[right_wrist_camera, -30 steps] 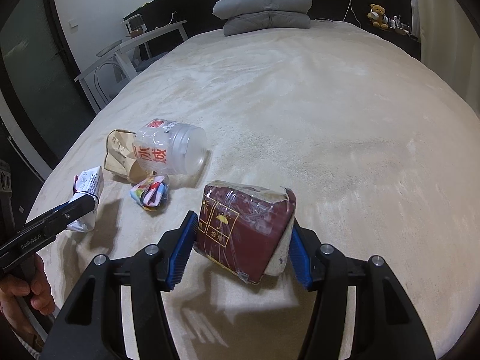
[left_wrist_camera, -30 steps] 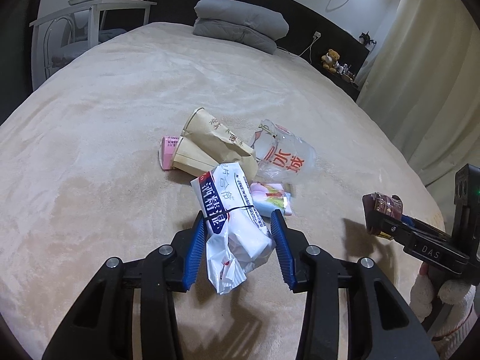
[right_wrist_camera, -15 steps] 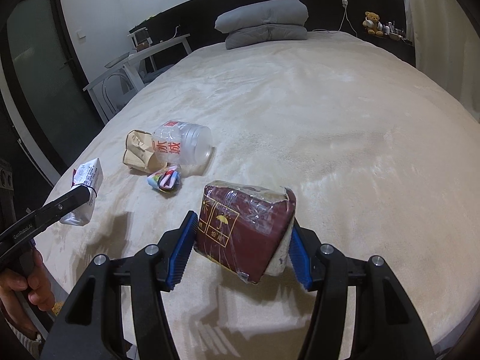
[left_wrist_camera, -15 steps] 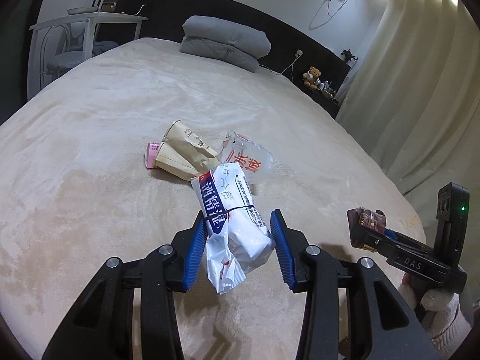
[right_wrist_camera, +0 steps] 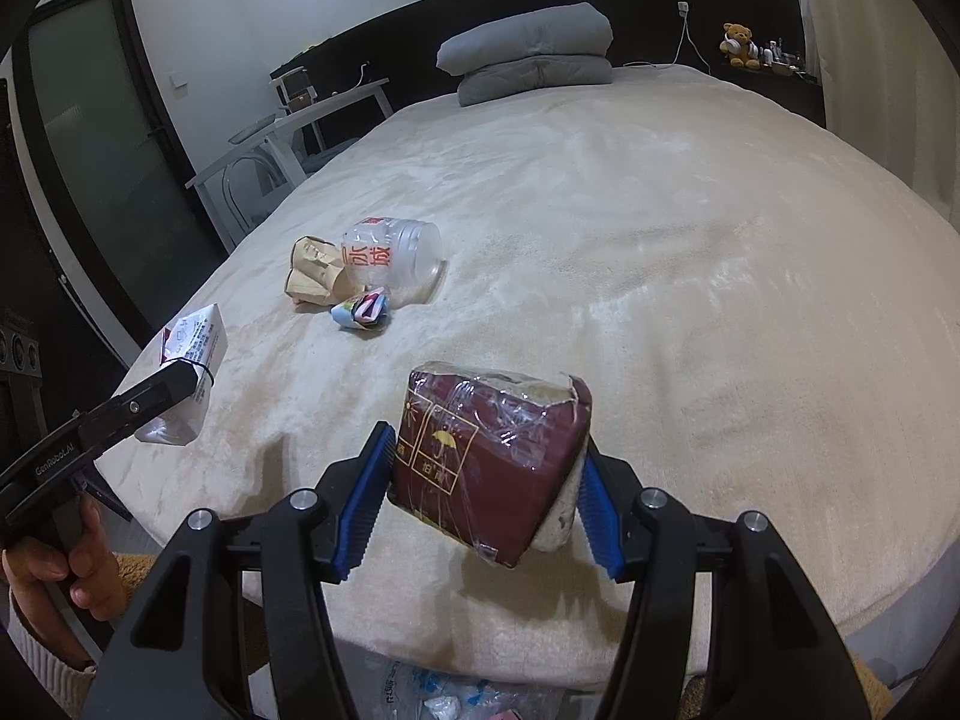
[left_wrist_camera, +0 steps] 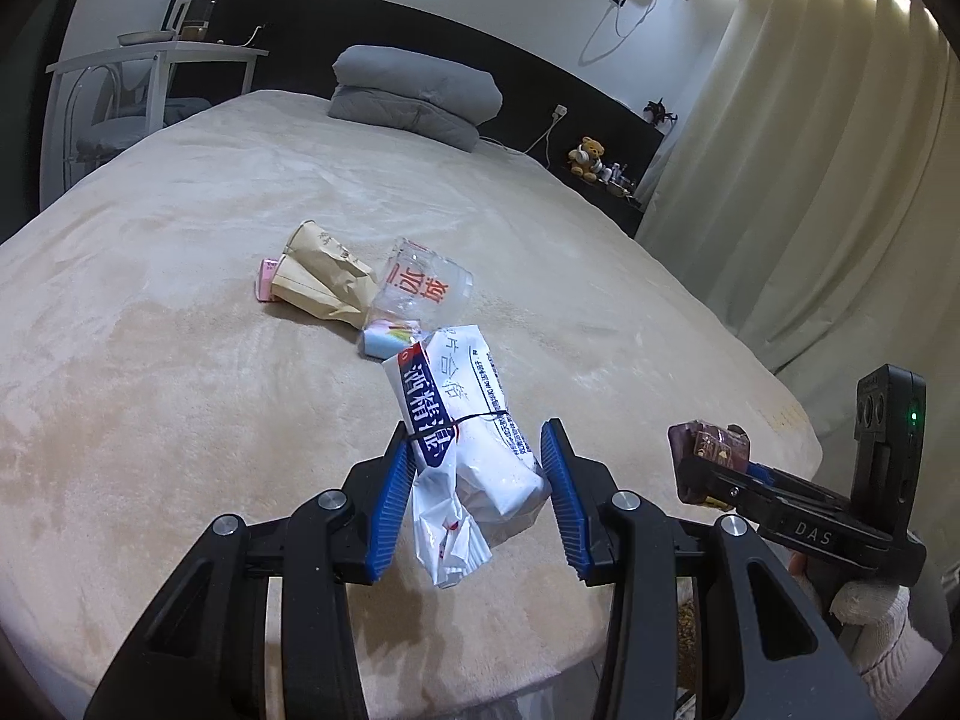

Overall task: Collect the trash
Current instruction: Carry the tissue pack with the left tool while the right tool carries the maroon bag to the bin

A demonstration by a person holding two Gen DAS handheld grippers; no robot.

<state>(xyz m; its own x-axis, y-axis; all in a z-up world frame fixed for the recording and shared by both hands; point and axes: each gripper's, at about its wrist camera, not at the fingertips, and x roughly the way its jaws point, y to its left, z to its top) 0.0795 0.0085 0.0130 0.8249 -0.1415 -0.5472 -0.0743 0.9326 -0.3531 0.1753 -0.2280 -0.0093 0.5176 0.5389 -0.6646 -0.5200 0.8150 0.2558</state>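
My left gripper (left_wrist_camera: 477, 495) is shut on a white wipes packet with blue and red print (left_wrist_camera: 465, 420), held above the near edge of the bed. My right gripper (right_wrist_camera: 486, 504) is shut on a maroon tissue pack in clear wrap (right_wrist_camera: 489, 456), also lifted off the bed. Each gripper shows in the other's view, the right gripper (left_wrist_camera: 708, 468) at the right and the left gripper (right_wrist_camera: 174, 384) at the left. On the beige bed cover (right_wrist_camera: 690, 300) lie crumpled brown paper bags (left_wrist_camera: 321, 282), a clear plastic cup with red print (right_wrist_camera: 393, 258) and a small colourful wrapper (right_wrist_camera: 363, 312).
Grey folded pillows (left_wrist_camera: 414, 93) sit at the head of the bed. A white side table and chair (left_wrist_camera: 120, 96) stand at the left, curtains (left_wrist_camera: 810, 180) at the right. A clear bag with trash (right_wrist_camera: 444, 699) shows below the bed's near edge. A person's hand (right_wrist_camera: 78, 570) holds the left gripper.
Both grippers have drawn back toward the near edge of the bed with their packs still held. The trash pile on the bed now looks farther away.
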